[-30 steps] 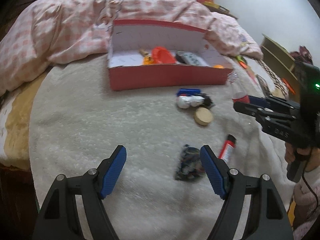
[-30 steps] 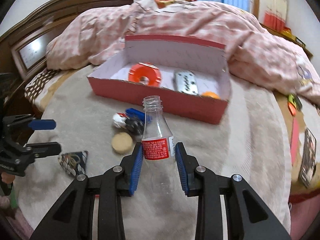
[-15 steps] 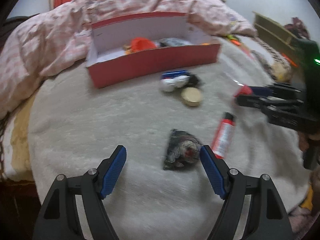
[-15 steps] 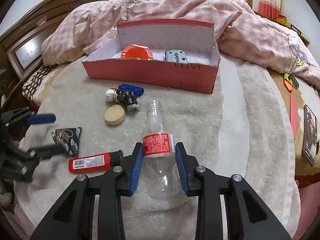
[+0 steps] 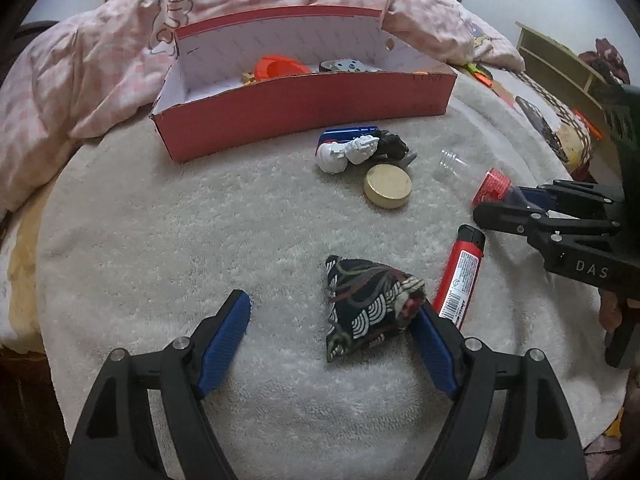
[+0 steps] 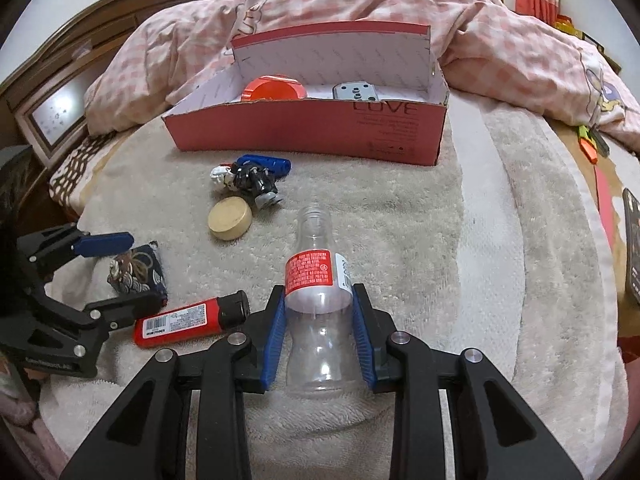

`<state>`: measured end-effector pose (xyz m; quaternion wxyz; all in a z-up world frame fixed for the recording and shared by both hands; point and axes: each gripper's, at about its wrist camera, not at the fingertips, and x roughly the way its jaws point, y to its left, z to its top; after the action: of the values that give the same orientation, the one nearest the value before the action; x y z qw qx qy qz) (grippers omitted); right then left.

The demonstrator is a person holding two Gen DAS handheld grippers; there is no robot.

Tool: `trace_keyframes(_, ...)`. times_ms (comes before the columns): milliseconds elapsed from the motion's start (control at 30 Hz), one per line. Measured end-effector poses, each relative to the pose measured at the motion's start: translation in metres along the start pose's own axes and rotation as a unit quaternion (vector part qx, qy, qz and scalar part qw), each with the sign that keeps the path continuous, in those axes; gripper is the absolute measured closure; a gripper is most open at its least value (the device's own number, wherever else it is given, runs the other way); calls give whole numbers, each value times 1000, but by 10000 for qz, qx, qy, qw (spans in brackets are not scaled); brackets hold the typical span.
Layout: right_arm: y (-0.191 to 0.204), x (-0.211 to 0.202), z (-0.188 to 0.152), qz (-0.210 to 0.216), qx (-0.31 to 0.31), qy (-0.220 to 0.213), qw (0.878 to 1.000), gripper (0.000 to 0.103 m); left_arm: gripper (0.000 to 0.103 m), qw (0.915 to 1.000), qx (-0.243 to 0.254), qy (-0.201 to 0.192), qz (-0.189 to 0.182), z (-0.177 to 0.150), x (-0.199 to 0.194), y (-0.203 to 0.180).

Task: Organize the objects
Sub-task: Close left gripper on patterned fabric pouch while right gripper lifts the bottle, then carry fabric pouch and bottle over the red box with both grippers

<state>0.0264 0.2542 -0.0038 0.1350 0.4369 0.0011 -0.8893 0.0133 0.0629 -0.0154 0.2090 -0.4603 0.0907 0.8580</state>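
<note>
A dark patterned pouch (image 5: pixel 368 308) lies on the beige blanket between the wide-apart fingers of my left gripper (image 5: pixel 330 304), close to the right pad and untouched by the left one. My right gripper (image 6: pixel 318 292) is shut on a clear plastic bottle (image 6: pixel 312 272) with a red label, its uncapped neck pointing away, low over the blanket. A red box (image 6: pixel 304 128) at the back holds an orange ring (image 6: pixel 274 88) and a grey remote (image 6: pixel 354 91). A red tube (image 5: pixel 460 276) lies just right of the pouch.
In front of the box lie a white and black toy figure (image 5: pixel 352 152), a blue piece (image 5: pixel 348 133) and a round wooden lid (image 5: pixel 387 186). A pink quilt (image 6: pixel 500 40) is heaped behind the box. A phone (image 6: pixel 632 248) lies at the bed's right edge.
Both grippers have sunk toward the blanket. The left one has come forward so that the pouch now lies between its fingers. The bottle has come down with the right gripper.
</note>
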Motion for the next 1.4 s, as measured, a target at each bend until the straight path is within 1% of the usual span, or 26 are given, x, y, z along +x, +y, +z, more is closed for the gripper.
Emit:
trace_keyframes(167, -2, -2, -5, 29, 106, -113, 9999, 71, 18, 9997, 153, 42, 189, 0, 5, -8)
trace_keyframes(367, -4, -4, -9, 98, 163, -212, 9996, 70, 19, 9998, 94, -10, 173, 0, 3, -7)
trace_keyframes(433, -5, -4, -10, 133, 178, -237, 9995, 70, 24, 9998, 101, -70, 157, 0, 2, -8)
trace_keyframes(467, -6, -4, -10, 154, 189, -246, 9994, 70, 32, 9998, 102, -110, 136, 0, 0, -8)
trace_keyframes(500, -7, -5, -10, 179, 209, -254, 9993, 70, 44, 9998, 117, -151, 69, 0, -1, -8)
trace_keyframes(533, -8, -5, -10, 207, 231, -259, 9992, 70, 49, 9998, 126, -169, 29, 1, -2, -9)
trace_keyframes(567, -8, -5, -10, 224, 246, -262, 9991, 70, 57, 9997, 131, -188, 19, 2, -3, -9)
trace_keyframes(600, -8, -5, -10, 237, 259, -265, 9990, 70, 61, 9997, 125, -190, -33, 3, -3, -8)
trace_keyframes(700, -8, -6, -12, 248, 265, -277, 9990, 70, 64, 9997, 36, -199, -148, 4, -4, -5)
trace_keyframes(933, -7, -7, -13, 227, 260, -286, 9990, 70, 66, 9985, -258, -261, -405, 6, -9, 7)
trace_keyframes(1133, -7, -8, -13, 210, 285, -305, 9989, 71, 66, 9979, -257, -409, -438, 9, -15, 9)
trace_keyframes(1300, -4, -9, -11, 155, 252, -332, 9990, 71, 66, 9975, -286, -439, -465, 12, -17, 13)
trace_keyframes(1400, -5, -11, -10, 256, 299, -349, 9986, 71, 66, 9973, -307, -463, -488, 13, -18, 15)
